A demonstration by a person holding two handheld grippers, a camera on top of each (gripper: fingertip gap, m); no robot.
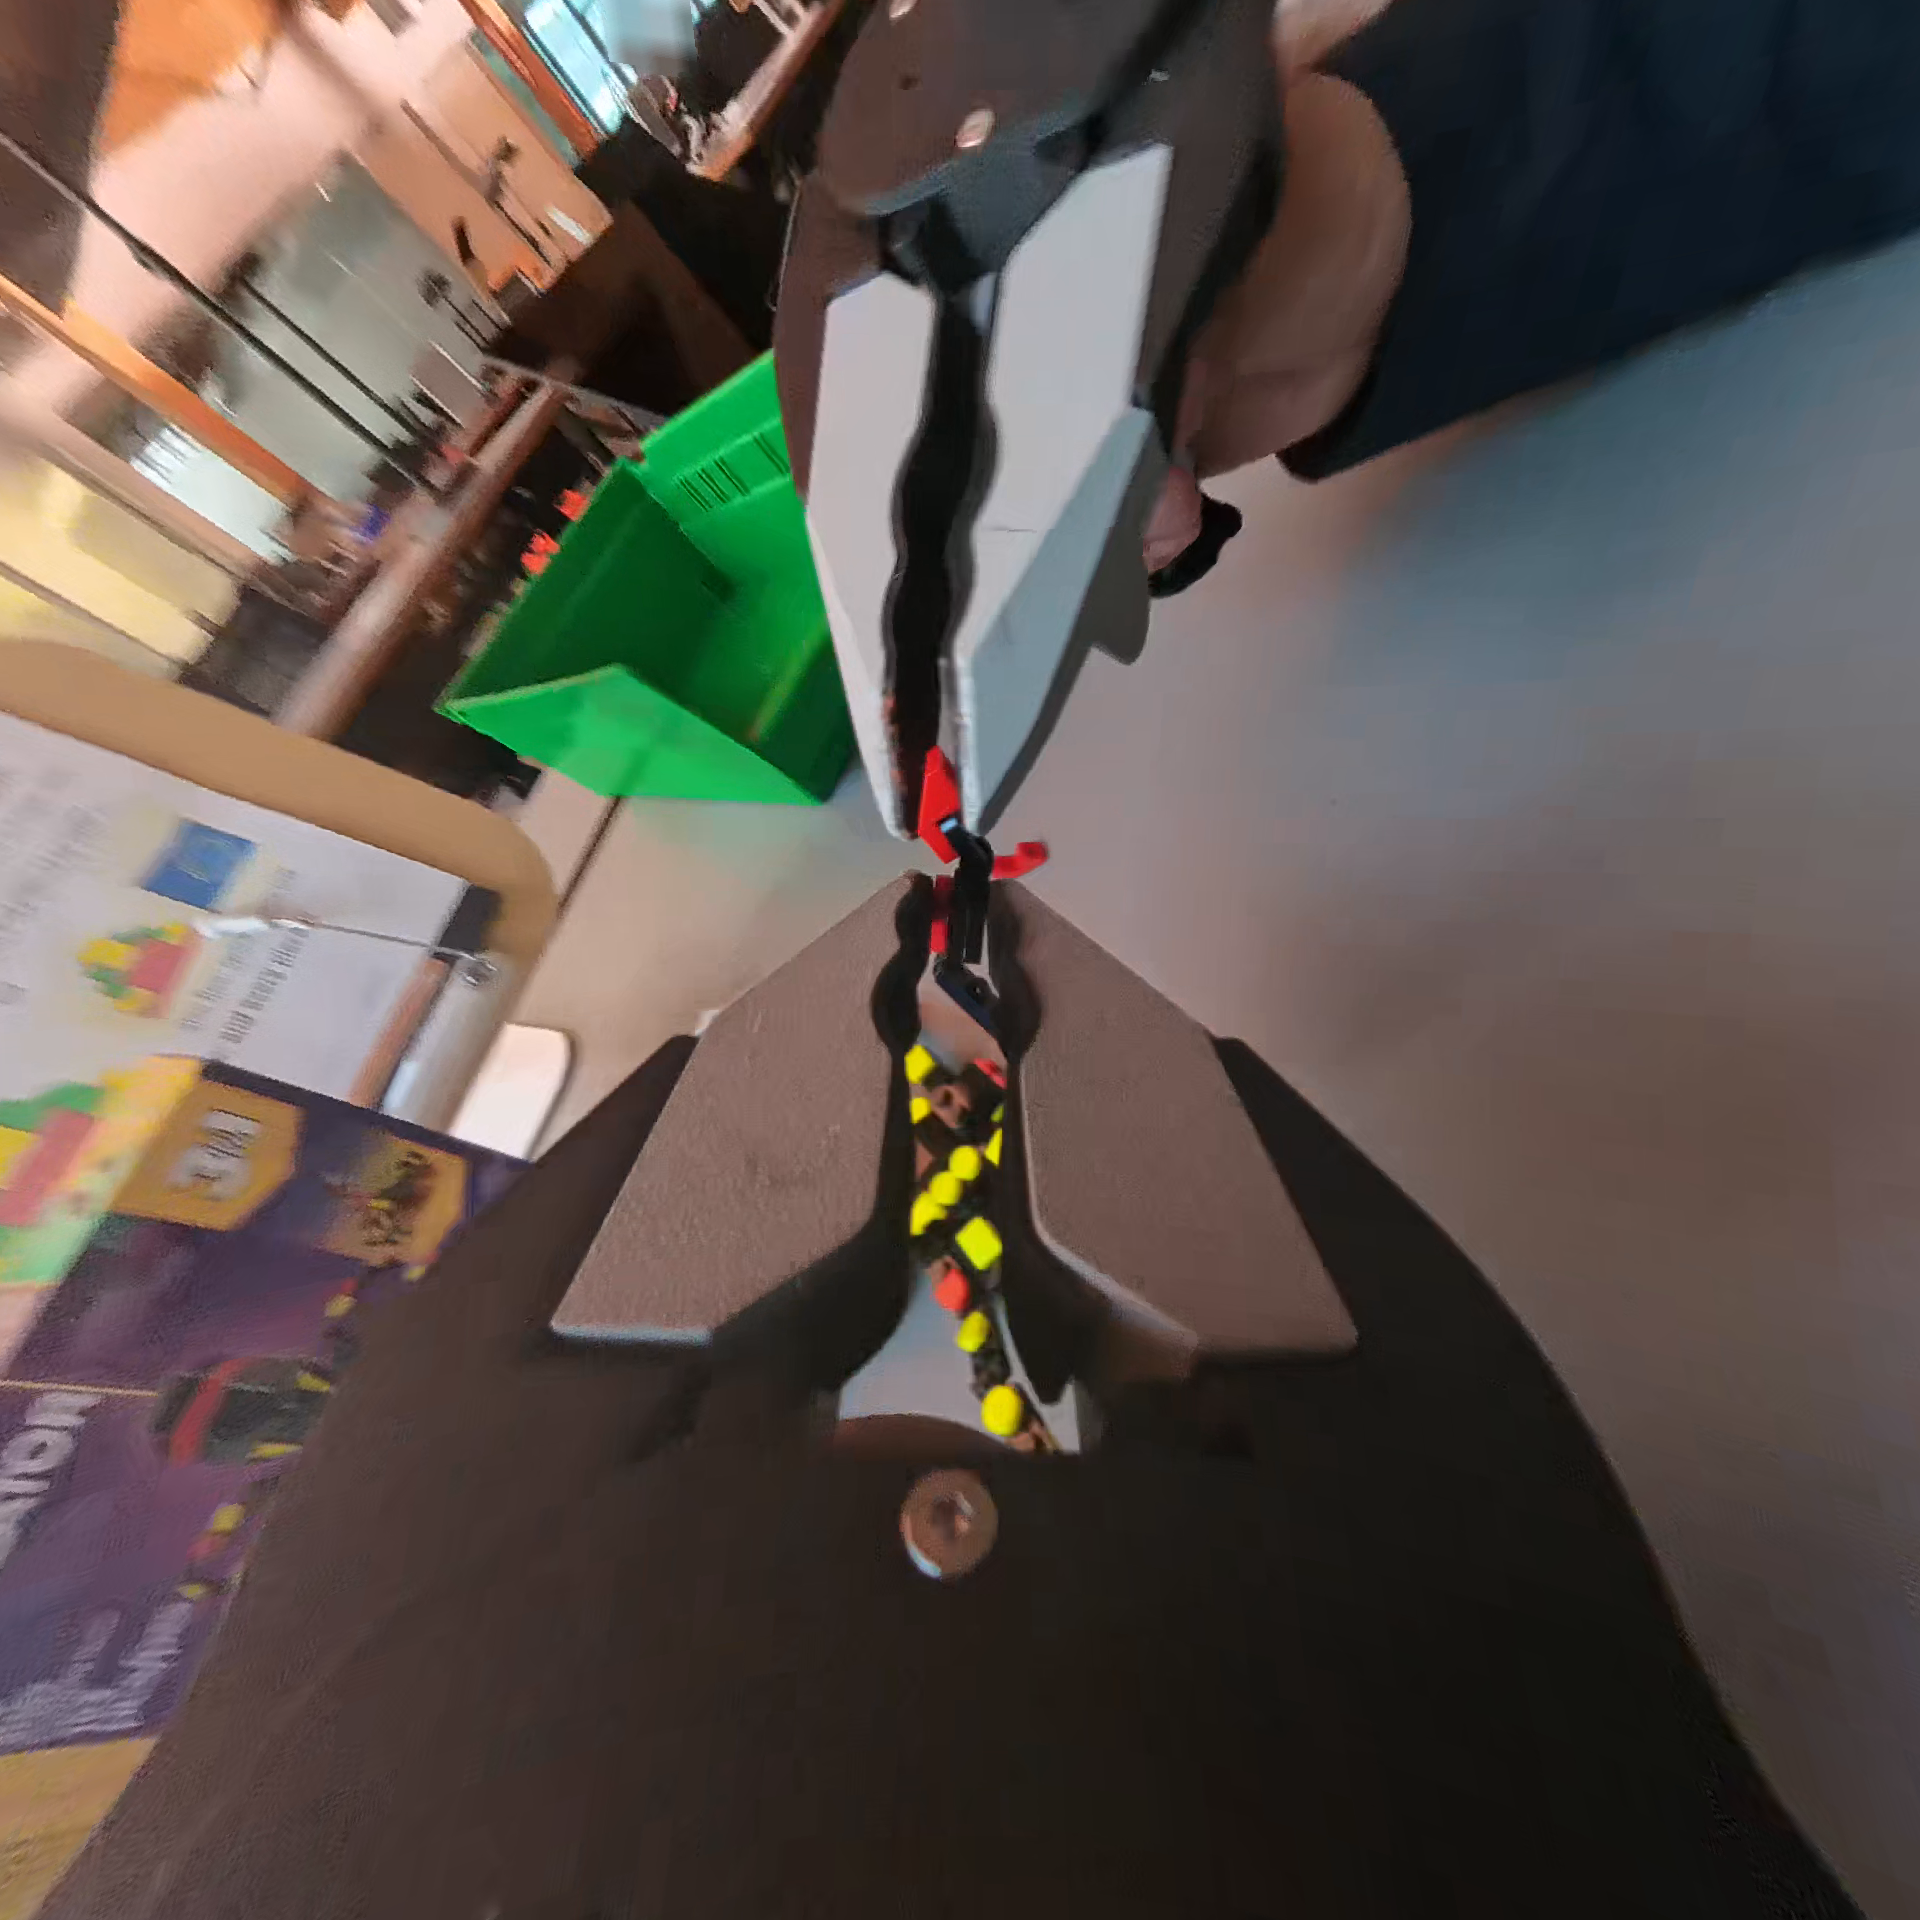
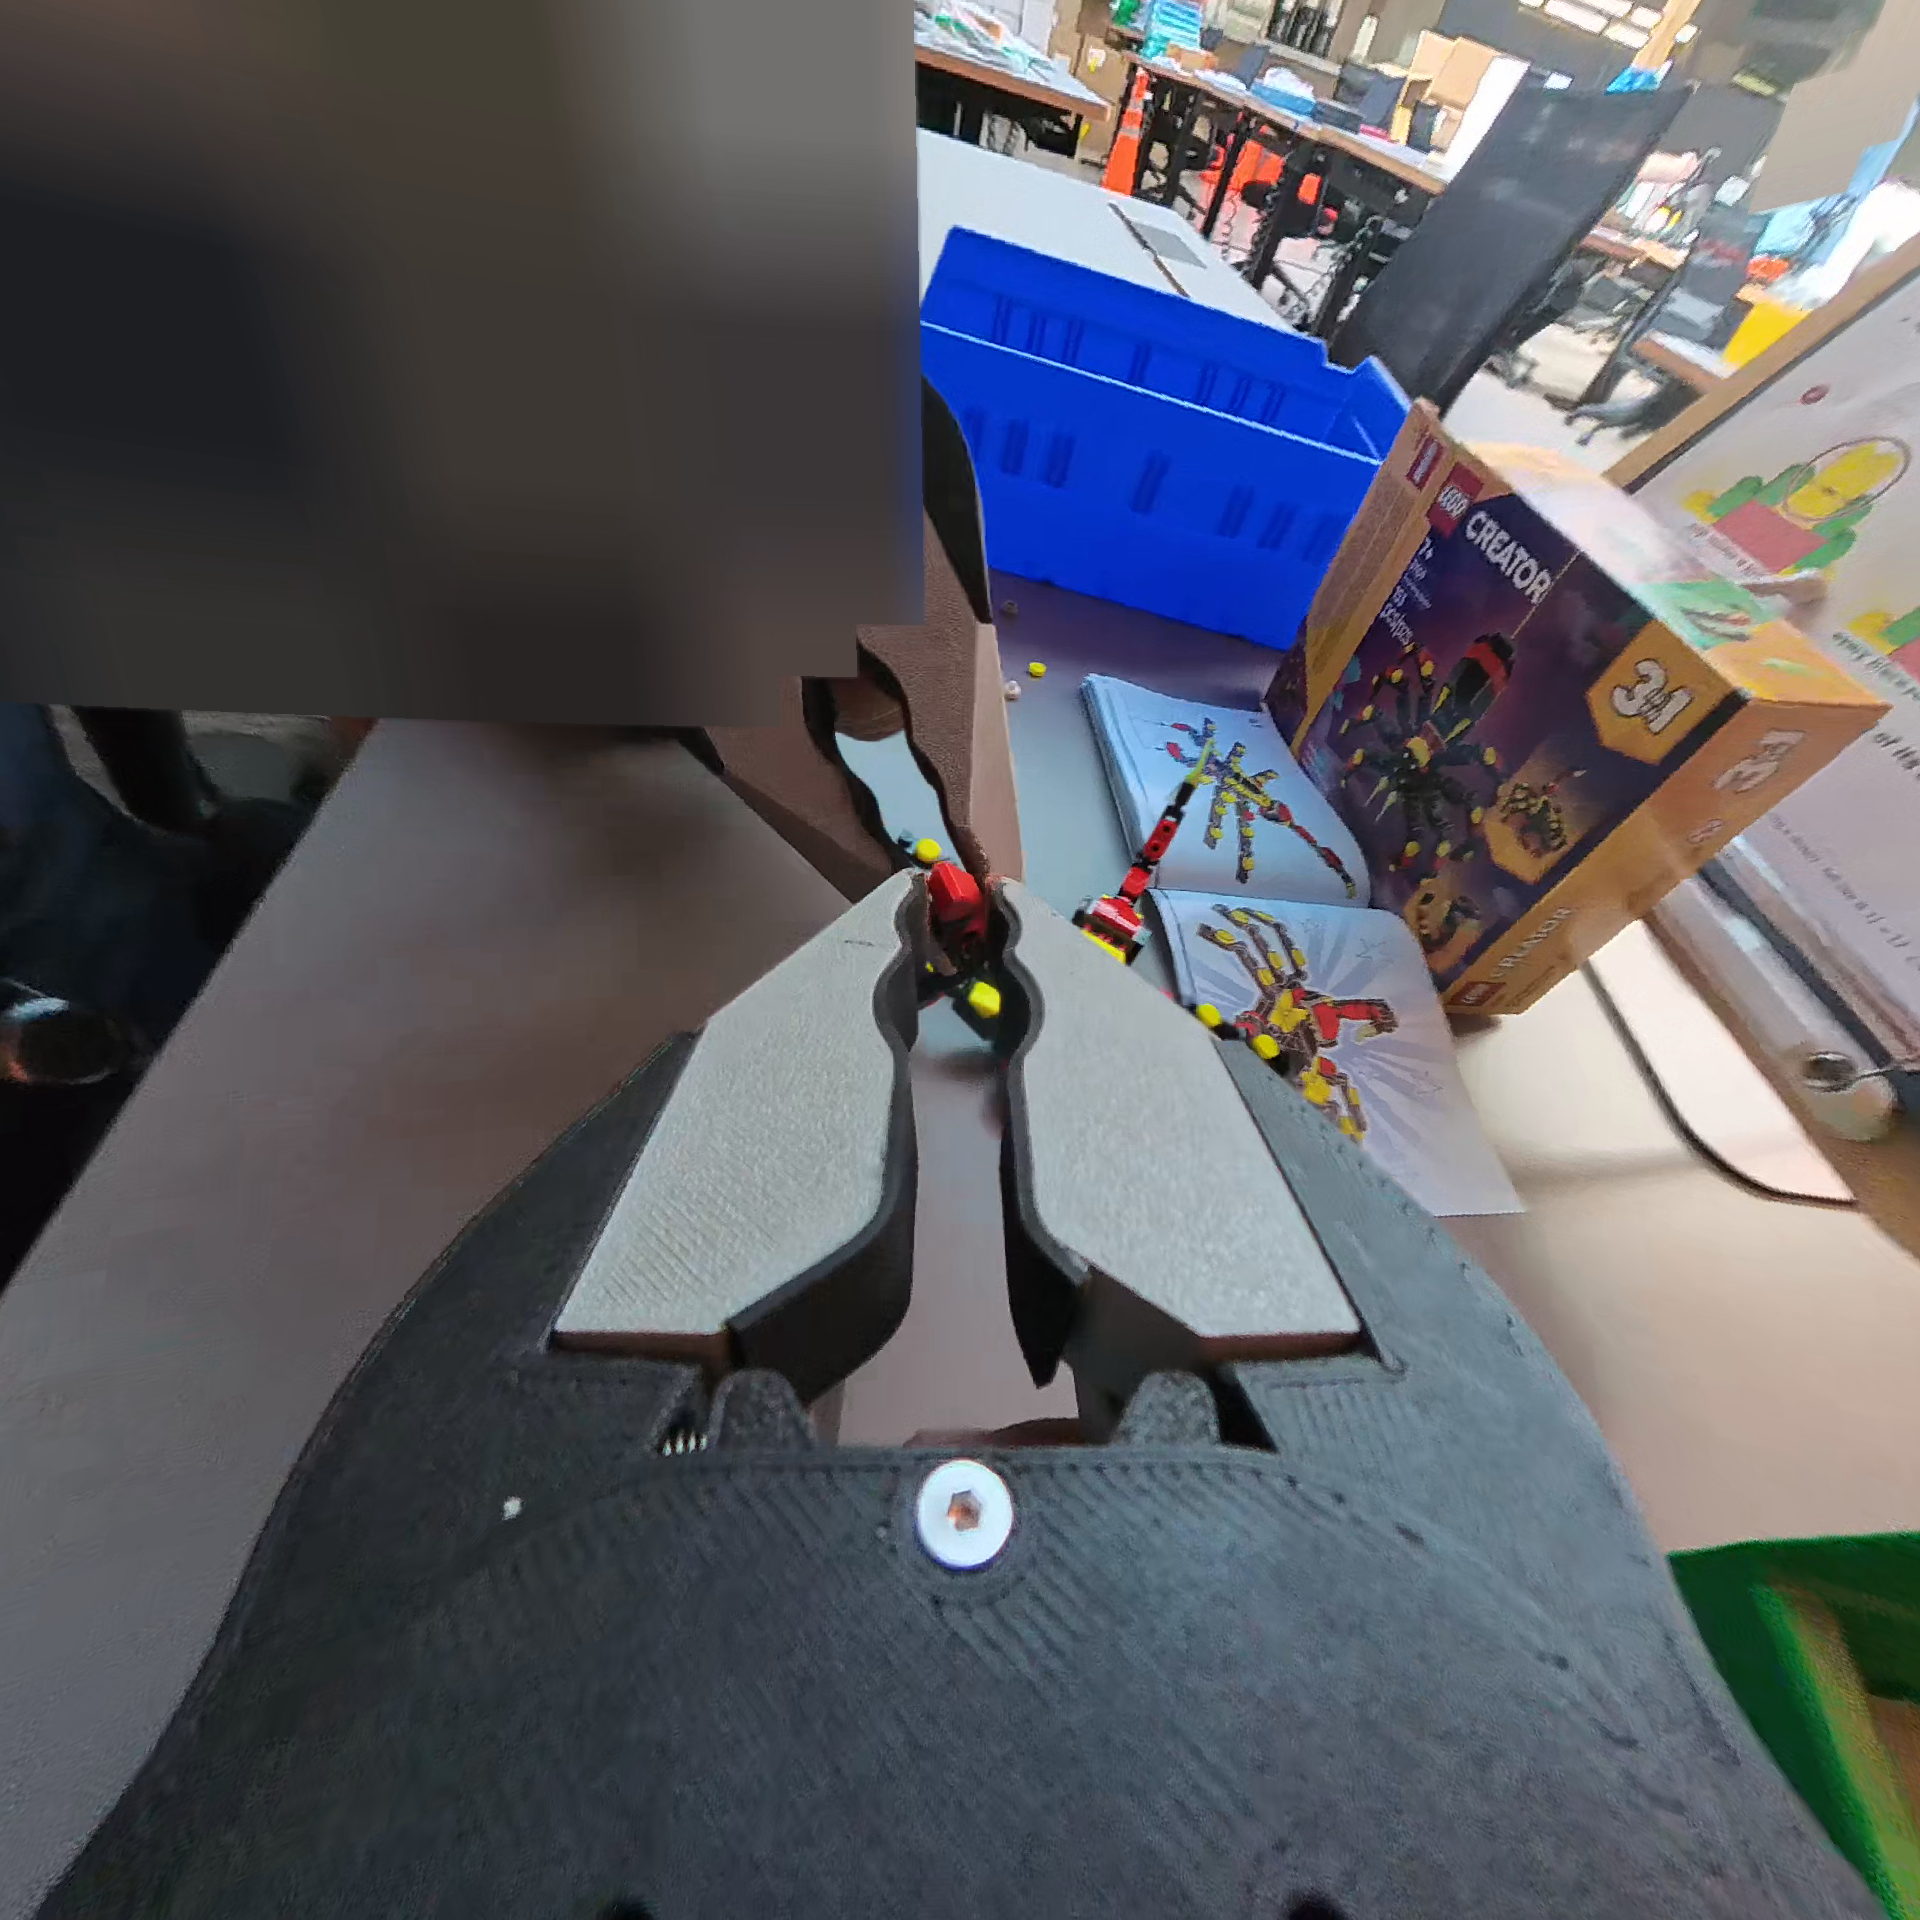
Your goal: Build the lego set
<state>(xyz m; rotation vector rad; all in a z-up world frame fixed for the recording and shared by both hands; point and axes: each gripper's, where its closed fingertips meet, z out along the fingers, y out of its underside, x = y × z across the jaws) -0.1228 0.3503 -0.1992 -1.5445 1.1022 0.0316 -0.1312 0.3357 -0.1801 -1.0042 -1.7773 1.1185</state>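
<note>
Two bins (image 2: 1132, 436) on grey table (image 2: 1662, 1351)

A pale grey worktop (image 2: 1714, 1299) runs toward a large, brightly lit workroom. Behind it stand rows of long tables (image 2: 1299, 114) on dark frames, piled with boxes and clutter, with an orange traffic cone (image 2: 1127, 125) on the floor between them. A dark office chair (image 2: 1496, 239) stands at the worktop's far edge. In the left wrist view, wood-coloured cabinets (image 1: 343, 208) blur across the background.
</note>
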